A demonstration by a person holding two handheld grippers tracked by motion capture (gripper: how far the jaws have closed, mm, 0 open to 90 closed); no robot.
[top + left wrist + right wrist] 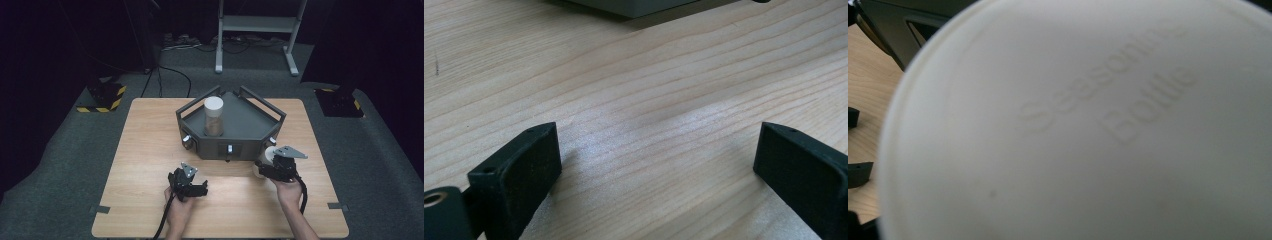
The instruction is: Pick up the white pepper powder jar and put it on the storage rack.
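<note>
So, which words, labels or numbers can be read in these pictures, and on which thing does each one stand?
"Seasoning Bottle": raised letters, soft but readable, on the white lid of the bottle held close before the right gripper's camera.
The second bottle in the grey tray: no lettering that I can make out from the high view.

Black left gripper (192, 189), right gripper (270, 167); grey three-cornered top plates; black trailing cables; matte black fingers (531, 165).

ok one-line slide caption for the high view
Right tongs grip a white-lidded seasoning bottle beside a grey tray; left tongs rest open.
</note>
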